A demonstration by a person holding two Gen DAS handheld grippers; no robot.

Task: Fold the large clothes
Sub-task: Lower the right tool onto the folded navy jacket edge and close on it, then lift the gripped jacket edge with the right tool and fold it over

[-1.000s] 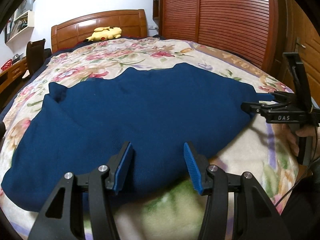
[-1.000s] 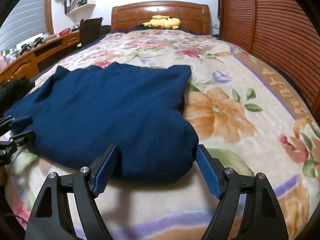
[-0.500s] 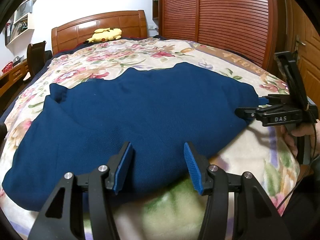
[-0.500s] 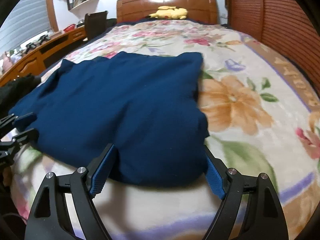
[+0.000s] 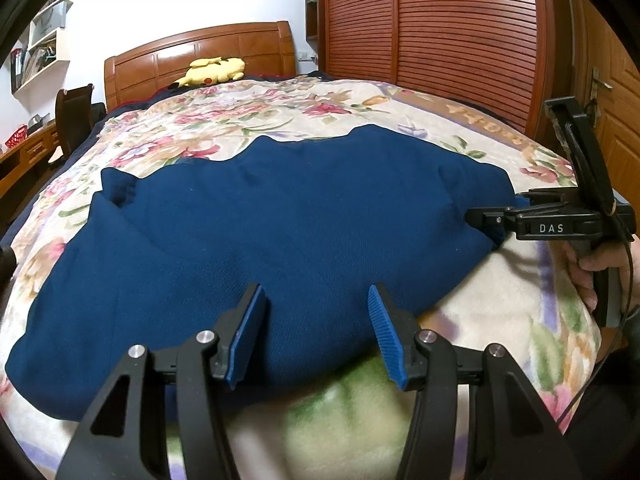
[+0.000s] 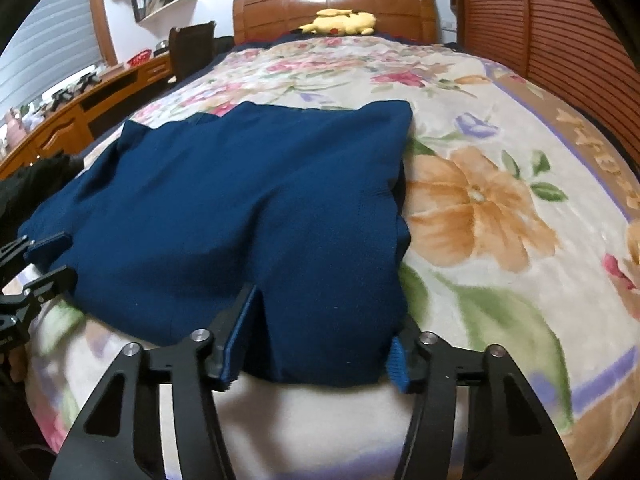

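A large dark blue garment [image 5: 280,232] lies spread across the floral bedspread [image 5: 304,108]; it also shows in the right wrist view [image 6: 248,208]. My left gripper [image 5: 316,300] is open, its blue pads over the garment's near edge. My right gripper [image 6: 320,320] is open wide, with the garment's near right corner lying between its fingers. In the left wrist view the right gripper [image 5: 492,220] sits at the garment's right corner. In the right wrist view the left gripper [image 6: 52,256] sits open at the garment's left edge.
A yellow plush toy [image 5: 212,72] lies by the wooden headboard [image 5: 200,56]. A slatted wooden wardrobe [image 5: 440,32] stands along the right of the bed. A desk [image 6: 80,112] and a chair [image 6: 192,52] stand on the left.
My right gripper has moved forward so the garment's near corner now lies between its fingers. My left gripper has stayed open at the near edge.
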